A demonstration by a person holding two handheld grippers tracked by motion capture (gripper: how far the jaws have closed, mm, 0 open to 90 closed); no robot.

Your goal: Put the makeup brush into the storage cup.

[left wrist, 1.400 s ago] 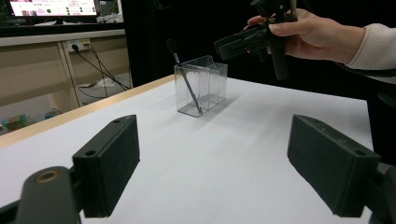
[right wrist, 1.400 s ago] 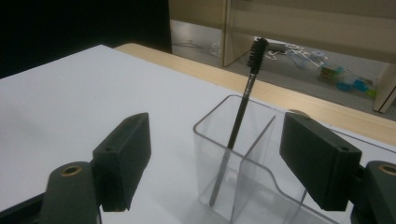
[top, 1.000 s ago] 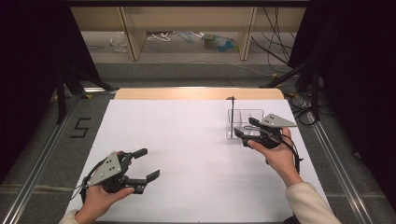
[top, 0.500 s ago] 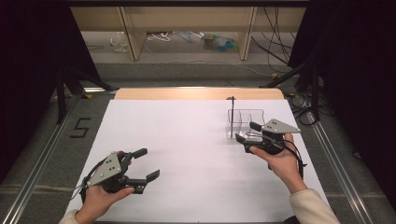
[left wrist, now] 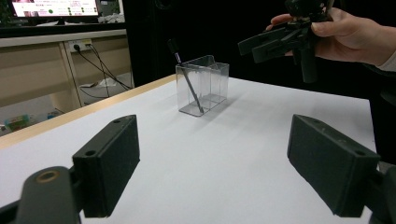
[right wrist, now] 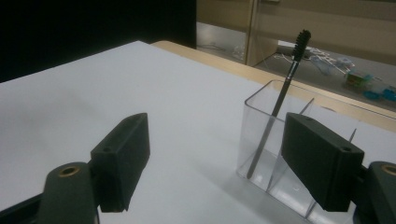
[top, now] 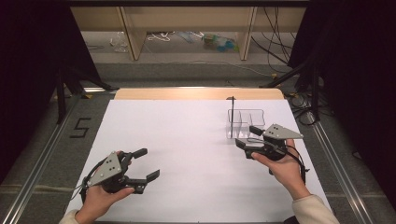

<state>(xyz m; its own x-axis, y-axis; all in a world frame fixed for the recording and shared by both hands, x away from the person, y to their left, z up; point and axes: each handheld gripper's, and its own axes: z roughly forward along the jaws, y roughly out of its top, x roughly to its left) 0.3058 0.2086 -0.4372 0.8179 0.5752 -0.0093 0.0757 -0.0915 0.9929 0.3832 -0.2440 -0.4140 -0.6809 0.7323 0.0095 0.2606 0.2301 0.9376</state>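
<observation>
Approach step: your right gripper (top: 248, 137) hangs spread and empty just beside the clear holder (top: 246, 123). The brush (right wrist: 280, 100) leans in its end compartment. Next, line the jaws around the stem. Left gripper (top: 145, 163) spread, idle.

Left gripper (top: 147, 164) low near table's front left edge, held in left hand (top: 100, 200), jaws wide apart, nothing between. Right gripper (top: 246, 136) raised at right side, gripped by right hand (top: 282, 165), jaws spread, empty, pointing leftward.
</observation>
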